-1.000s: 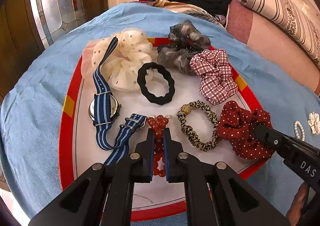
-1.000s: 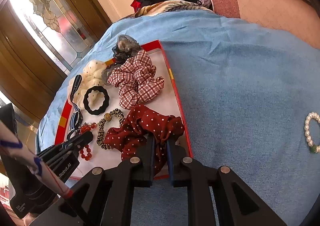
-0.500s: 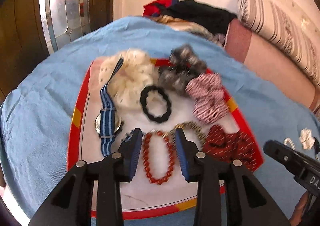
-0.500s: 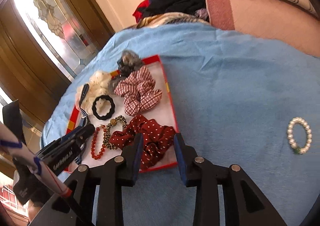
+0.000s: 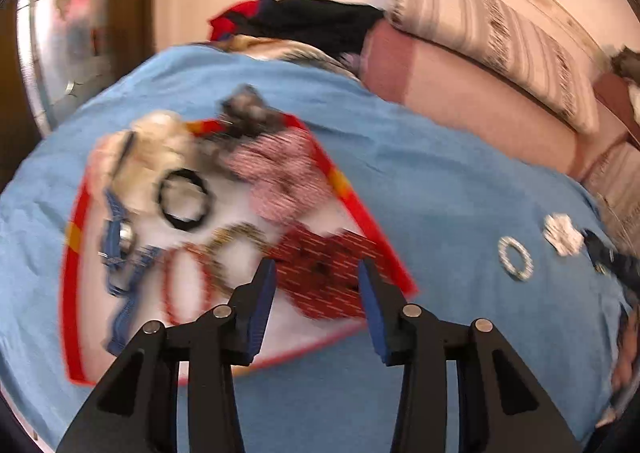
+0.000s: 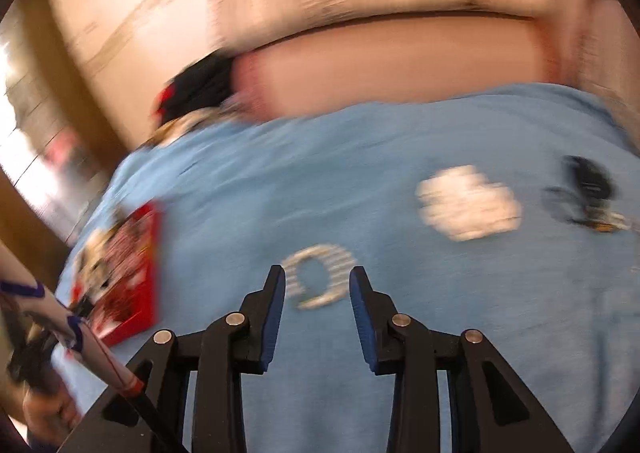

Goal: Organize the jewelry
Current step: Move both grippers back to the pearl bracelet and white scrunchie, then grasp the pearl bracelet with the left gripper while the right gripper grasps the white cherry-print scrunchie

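Observation:
A red-rimmed white tray (image 5: pixel 72 293) on the blue cloth holds scrunchies, a blue-strapped watch (image 5: pixel 120 241), a red bead bracelet (image 5: pixel 184 285) and a leopard band (image 5: pixel 236 249). My left gripper (image 5: pixel 316 285) hovers above the tray's near right corner, over the red dotted scrunchie (image 5: pixel 324 273); its jaws are opening and hold nothing. My right gripper (image 6: pixel 318 285) hangs over the blue cloth just short of a pearl bracelet (image 6: pixel 320 277), jaws opening, nothing pressed between them. That pearl bracelet (image 5: pixel 516 259) also lies right of the tray in the left wrist view. The tray (image 6: pixel 148 273) shows at the left of the right wrist view.
A white flower-like piece (image 6: pixel 468 205) and a dark ornament (image 6: pixel 588 189) lie on the cloth beyond the pearl bracelet. A pink mattress and striped pillow (image 5: pixel 500 37) run along the back, with dark clothes (image 5: pixel 312 25) heaped behind the tray. A hand and sleeve (image 6: pixel 48 333) show at lower left.
Both grippers let go and opened: the left released the red bead bracelet, the right the red dotted scrunchie. Both then swung right, the right one far over to the pearl bracelet.

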The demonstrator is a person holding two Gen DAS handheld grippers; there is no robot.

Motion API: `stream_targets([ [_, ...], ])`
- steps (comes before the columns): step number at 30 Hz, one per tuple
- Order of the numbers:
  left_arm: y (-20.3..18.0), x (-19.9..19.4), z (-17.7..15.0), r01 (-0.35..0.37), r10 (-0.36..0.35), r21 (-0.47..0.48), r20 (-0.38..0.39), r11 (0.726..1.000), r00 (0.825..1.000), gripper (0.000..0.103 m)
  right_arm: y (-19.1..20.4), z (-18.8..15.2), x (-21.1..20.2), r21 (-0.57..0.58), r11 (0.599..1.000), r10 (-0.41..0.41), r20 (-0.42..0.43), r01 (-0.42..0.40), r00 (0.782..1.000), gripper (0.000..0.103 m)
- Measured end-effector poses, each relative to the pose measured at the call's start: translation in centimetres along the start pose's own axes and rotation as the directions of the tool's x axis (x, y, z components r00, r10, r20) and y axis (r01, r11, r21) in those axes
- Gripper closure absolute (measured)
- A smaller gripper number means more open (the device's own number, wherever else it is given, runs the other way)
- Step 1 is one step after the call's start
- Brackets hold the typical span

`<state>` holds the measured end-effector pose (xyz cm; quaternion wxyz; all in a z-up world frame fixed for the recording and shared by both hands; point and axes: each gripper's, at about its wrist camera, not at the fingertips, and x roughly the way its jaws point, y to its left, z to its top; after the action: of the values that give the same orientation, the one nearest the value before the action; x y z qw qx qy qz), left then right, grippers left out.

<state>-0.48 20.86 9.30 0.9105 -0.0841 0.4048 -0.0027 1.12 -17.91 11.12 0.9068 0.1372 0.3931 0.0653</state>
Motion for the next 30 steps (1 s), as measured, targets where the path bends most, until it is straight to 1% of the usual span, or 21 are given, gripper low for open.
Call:
stream_targets([
  [1, -1.3, 0.1, -0.1, 0.016, -0.015, 0.025, -0.012, 1.000, 1.000, 0.062, -1.7, 0.8, -0.3, 0.025, 0.999, -0.023, 0.023, 0.023, 0.999, 0.055],
  [2, -2.6, 0.1, -0.1, 0.028, -0.027, 0.043, -0.020, 0.999, 0.999, 0.061, -3.4, 1.8, -0.2, 0.032, 0.997, -0.064, 0.032, 0.063, 0.997, 0.042],
  [3, -3.7, 0.3, -0.1, 0.043, -0.041, 0.054, -0.028, 0.998, 0.999, 0.060, -4.8, 2.8, 0.2, 0.034, 0.991, -0.127, 0.026, 0.126, 0.992, 0.040],
  [4, -5.2, 0.4, 0.0, 0.070, -0.067, 0.070, -0.039, 0.995, 0.997, 0.056, -5.9, 3.6, 0.6, 0.034, 0.987, -0.156, 0.027, 0.156, 0.987, 0.040],
  [5, -6.3, 0.6, 0.1, 0.084, -0.081, 0.082, -0.049, 0.993, 0.996, 0.053, -6.8, 4.2, 1.2, 0.029, 0.986, -0.167, 0.024, 0.166, 0.986, 0.039],
  [7, -8.8, 1.1, 0.4, 0.121, -0.113, 0.100, -0.078, 0.988, 0.990, 0.043, -8.5, 5.3, 2.9, 0.035, 0.981, -0.189, -0.006, 0.189, 0.982, 0.039],
  [10, -11.8, 3.0, 0.9, 0.200, -0.187, 0.081, -0.149, 0.976, 0.971, 0.040, -9.9, 6.1, 5.7, 0.020, 0.985, -0.171, -0.041, 0.172, 0.984, 0.039],
  [12, -13.6, 4.6, 1.1, 0.232, -0.214, 0.075, -0.197, 0.970, 0.957, 0.040, -10.2, 6.0, 7.3, 0.019, 0.992, -0.125, -0.067, 0.127, 0.990, 0.040],
  [13, -14.3, 5.4, 1.2, 0.242, -0.221, 0.072, -0.217, 0.968, 0.951, 0.040, -10.4, 5.8, 7.9, 0.026, 0.993, -0.117, -0.075, 0.119, 0.990, 0.045],
  [14, -15.1, 6.5, 1.3, 0.245, -0.224, 0.066, -0.237, 0.967, 0.945, 0.039, -10.7, 5.5, 8.8, 0.033, 0.993, -0.110, -0.101, 0.114, 0.989, 0.072],
  [15, -15.9, 7.5, 1.4, 0.245, -0.222, 0.060, -0.257, 0.968, 0.941, 0.039, -10.9, 5.3, 9.4, 0.037, 0.993, -0.105, -0.128, 0.111, 0.986, 0.086],
  [18, -17.4, 10.0, 1.6, 0.256, -0.241, 0.015, -0.290, 0.966, 0.926, 0.038, -11.8, 4.9, 9.2, 0.084, 0.993, -0.076, -0.137, 0.088, 0.988, 0.091],
  [20, -18.4, 11.5, 1.7, 0.260, -0.246, 0.004, -0.303, 0.966, 0.921, 0.038, -12.1, 4.8, 8.1, 0.122, 0.990, -0.055, -0.120, 0.070, 0.991, 0.091],
  [21, -19.1, 12.3, 1.7, 0.259, -0.246, 0.005, -0.301, 0.966, 0.921, 0.038, -12.3, 4.7, 7.6, 0.142, 0.988, -0.040, -0.112, 0.056, 0.993, 0.091],
  [22, -19.6, 12.7, 1.6, 0.254, -0.237, 0.017, -0.305, 0.967, 0.922, 0.042, -12.4, 4.8, 7.1, 0.166, 0.985, -0.022, -0.101, 0.039, 0.995, 0.091],
  [23, -20.2, 13.3, 1.5, 0.239, -0.216, 0.036, -0.315, 0.970, 0.924, 0.050, -12.6, 4.9, 6.6, 0.185, 0.982, -0.005, -0.092, 0.022, 0.996, 0.091],
  [24, -20.9, 14.1, 1.4, 0.213, -0.184, 0.054, -0.326, 0.976, 0.927, 0.066, -12.5, 4.9, 6.3, 0.192, 0.981, 0.007, -0.086, 0.010, 0.996, 0.091],
  [25, -21.4, 14.6, 1.2, 0.185, -0.152, 0.072, -0.330, 0.980, 0.932, 0.070, -12.5, 4.9, 5.9, 0.195, 0.981, 0.021, -0.076, -0.005, 0.997, 0.091],
  [27, -22.5, 14.9, 1.2, 0.146, -0.102, 0.126, -0.302, 0.981, 0.948, 0.071, -12.5, 5.0, 5.4, 0.199, 0.980, 0.038, -0.064, -0.025, 0.997, 0.091],
  [29, -23.5, 15.1, 1.0, 0.108, -0.056, 0.175, -0.282, 0.979, 0.958, 0.070, -12.2, 5.3, 5.0, 0.200, 0.979, 0.052, -0.052, -0.041, 0.997, 0.091],
  [30, -24.0, 15.2, 0.7, 0.079, -0.024, 0.208, -0.257, 0.975, 0.966, 0.077, -12.1, 5.4, 4.8, 0.194, 0.980, 0.053, -0.045, -0.044, 0.998, 0.091],
])
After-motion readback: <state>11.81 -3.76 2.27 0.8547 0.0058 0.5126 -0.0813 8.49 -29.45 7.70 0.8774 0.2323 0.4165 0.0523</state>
